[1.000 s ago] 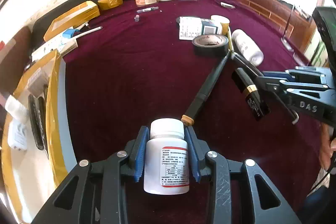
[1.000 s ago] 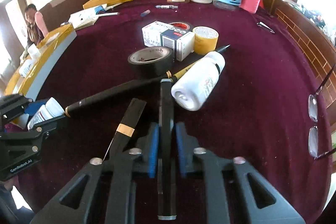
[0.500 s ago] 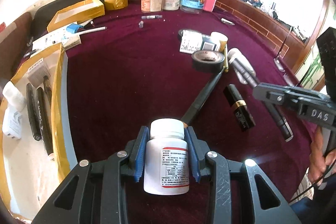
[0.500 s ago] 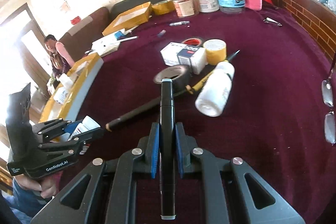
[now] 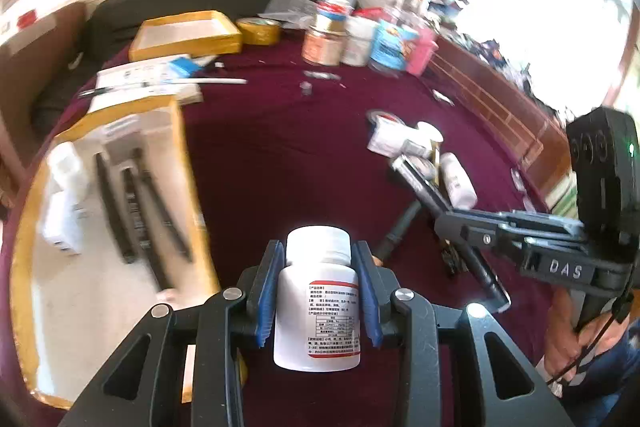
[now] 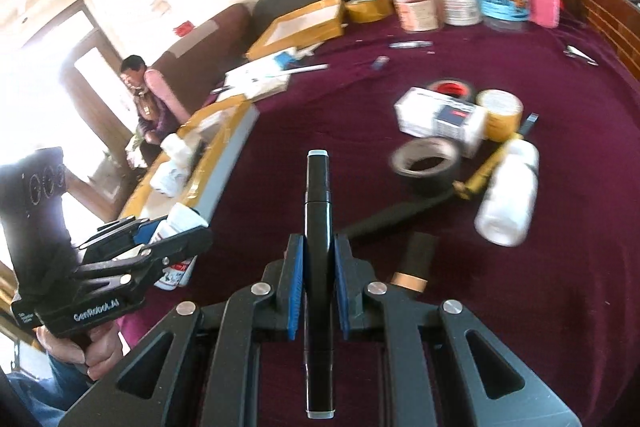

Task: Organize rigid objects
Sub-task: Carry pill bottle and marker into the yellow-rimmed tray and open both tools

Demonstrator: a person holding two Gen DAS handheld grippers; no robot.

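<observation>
left tool (image 5: 318,291): we're pinching the white bottle (image 5: 317,303), upright, tray (image 5: 182,163) just to its left
right tool (image 6: 316,287): clamped on the black marker (image 6: 317,223), long axis pointing ahead
nearer the tray: left, we'd guess; view's blurred

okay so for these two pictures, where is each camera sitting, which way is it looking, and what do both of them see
Left wrist: sits on the left claw, looking forward and down over the maroon table at the yellow-edged box; its pads clamp a white pill bottle; the right claw enters from the right.
Right wrist: sits on the right claw, facing across the table; it grips a black marker; the left claw and a hand show at left.
Shared: both claws, bottle, marker, box, black tape roll.
</observation>
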